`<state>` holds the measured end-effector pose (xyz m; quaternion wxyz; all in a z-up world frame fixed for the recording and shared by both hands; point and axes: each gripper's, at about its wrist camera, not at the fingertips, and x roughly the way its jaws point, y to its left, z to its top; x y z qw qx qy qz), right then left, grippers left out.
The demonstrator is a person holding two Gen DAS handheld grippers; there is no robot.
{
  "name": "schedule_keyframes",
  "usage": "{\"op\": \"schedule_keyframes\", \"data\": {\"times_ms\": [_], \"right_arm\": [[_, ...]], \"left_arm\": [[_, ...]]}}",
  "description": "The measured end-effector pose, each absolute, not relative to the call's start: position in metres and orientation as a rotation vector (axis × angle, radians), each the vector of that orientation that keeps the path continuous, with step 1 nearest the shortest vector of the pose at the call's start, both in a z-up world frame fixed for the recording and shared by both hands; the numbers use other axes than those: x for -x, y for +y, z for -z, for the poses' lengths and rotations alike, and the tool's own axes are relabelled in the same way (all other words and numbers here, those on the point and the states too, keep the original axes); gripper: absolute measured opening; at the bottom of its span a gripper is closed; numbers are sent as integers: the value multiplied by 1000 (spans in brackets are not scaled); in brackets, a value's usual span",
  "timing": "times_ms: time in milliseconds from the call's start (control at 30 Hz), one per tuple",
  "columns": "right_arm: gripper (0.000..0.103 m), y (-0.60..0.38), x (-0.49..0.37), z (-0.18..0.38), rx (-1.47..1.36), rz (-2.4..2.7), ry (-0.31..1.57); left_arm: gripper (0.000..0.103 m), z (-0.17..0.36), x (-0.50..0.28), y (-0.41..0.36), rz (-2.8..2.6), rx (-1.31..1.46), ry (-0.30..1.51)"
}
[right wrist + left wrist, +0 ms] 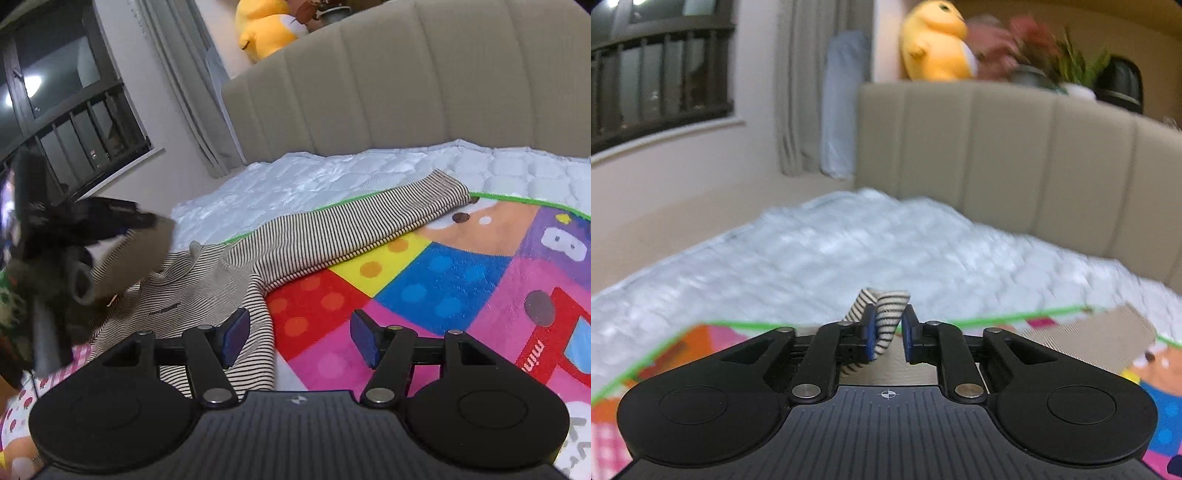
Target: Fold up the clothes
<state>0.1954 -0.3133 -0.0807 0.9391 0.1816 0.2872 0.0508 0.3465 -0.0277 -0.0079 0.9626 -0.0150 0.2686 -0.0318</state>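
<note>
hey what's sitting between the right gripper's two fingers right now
Nothing is gripped. In the right wrist view the right gripper stands open; through the gap shows only the colourful play mat, with the striped shirt's hem reaching behind its left finger.

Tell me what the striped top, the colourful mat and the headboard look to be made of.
Striped top: soft knit, probably cotton jersey; it drapes and creases limply, matte, with fine dark stripes on cream.
Colourful mat: plush, fleece-like fabric with a printed cartoon pattern; a short fuzzy nap shows, green edging.
Headboard: padded upholstery in beige, channelled into vertical panels; smooth and matte, fabric or faux leather, hard to tell.
</note>
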Motion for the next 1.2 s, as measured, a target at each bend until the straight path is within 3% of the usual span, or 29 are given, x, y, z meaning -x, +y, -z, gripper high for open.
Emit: {"op": "schedule_keyframes", "data": {"times_ms": [33,133,200,300,433,533,800,833,867,900,1200], "right_arm": [[64,-314,-196,83,-374,-108,594],[65,-314,-200,92,-373,-109,624],[65,-313,-203,99,-377,-106,644],[65,-314,-206,104,-397,-104,663],[64,-305,-219,96,-437,-129,670],[49,-277,-253,79,-434,-228,672],[48,-168,-362,85,-242,-260,769],[44,-158,-371,91,-220,-247,794],[23,-148,-379,97,-199,-234,819],[14,-148,-379,92,-181,-232,798],[11,-159,-371,50,-38,-193,640]], "left_arm": [[40,12,-344,-25,71,35,563],[66,23,-335,-18,90,51,620],[75,31,-329,-13,103,61,658],[78,42,-321,-5,122,77,715],[95,54,-306,20,121,104,785],[96,64,-294,58,53,133,793],[96,85,-308,99,-38,70,817],[96,86,-311,103,-46,51,812],[96,88,-314,106,-55,32,807],[96,89,-317,109,-63,18,806],[96,92,-328,124,-75,48,825]]}}
